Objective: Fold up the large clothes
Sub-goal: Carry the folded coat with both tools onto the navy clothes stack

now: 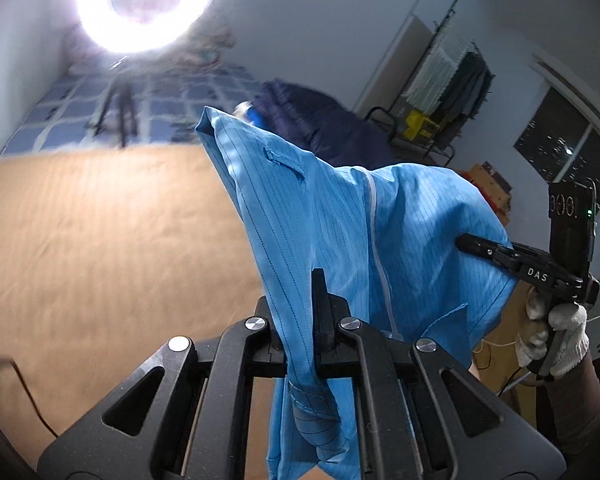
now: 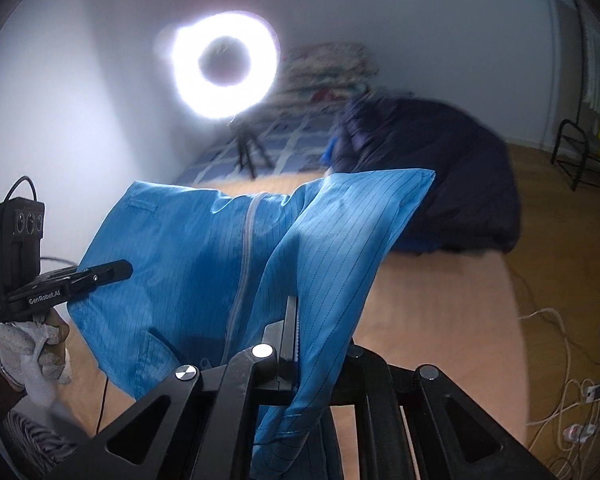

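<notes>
Light: ring lamp (image 2: 224, 65) on tripod, glaring
Behind lamp: white wall (image 2: 80, 92)
Beside tripod: dark quilt (image 2: 440, 168)
Right of lamp: clothes rack (image 1: 452, 76), window (image 1: 560, 148)

Left hand-held gripper (image 1: 320, 320): black linkage, silver round screws, "GenRobot.AI" marking, cabled black camera block. Right hand-held gripper (image 2: 290, 336): identical black frame, "DAS" marking. Both hands wear white knit gloves.

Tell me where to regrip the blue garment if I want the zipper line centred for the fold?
Probably keep both edge pinches. The blue garment hangs between the left gripper and right gripper, with its zipper roughly midway; any regrip should come from the outer sides.
</notes>
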{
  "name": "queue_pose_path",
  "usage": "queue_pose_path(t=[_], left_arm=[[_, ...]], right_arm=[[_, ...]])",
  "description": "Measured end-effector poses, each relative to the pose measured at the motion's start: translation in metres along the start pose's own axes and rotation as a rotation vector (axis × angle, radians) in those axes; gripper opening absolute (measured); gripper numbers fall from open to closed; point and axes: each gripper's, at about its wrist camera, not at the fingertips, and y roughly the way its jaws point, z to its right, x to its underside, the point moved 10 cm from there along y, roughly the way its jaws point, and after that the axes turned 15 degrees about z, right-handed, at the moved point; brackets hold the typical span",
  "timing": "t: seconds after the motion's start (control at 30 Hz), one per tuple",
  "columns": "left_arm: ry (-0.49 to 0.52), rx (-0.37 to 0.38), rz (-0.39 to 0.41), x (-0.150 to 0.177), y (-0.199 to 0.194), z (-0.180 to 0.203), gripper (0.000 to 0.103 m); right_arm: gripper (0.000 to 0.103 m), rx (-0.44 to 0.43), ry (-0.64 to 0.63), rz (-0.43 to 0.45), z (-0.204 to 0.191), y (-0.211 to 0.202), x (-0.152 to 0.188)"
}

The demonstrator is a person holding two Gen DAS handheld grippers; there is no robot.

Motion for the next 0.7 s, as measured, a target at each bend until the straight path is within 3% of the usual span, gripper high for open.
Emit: queue_pose_path(t=[0.27, 0.5, 0.7], left_arm=[[-0.007, 0.065, 0.042, -0.069, 0.077, 0.027, 0.004], [0.08, 0.088, 0.098, -0.135, 0.155, 0.044, 0.005], [0.007, 0.115, 0.16, -0.198, 0.225, 0.03, 0.005]], right_arm=[[0.004, 0.066, 0.027, 0.073, 0.074, 0.015, -0.072], [0.004, 0.121, 0.013, 0.114, 0.131, 0.061, -0.133], [0.004, 0.185, 0.02, 0.177, 0.182, 0.115, -0.197]])
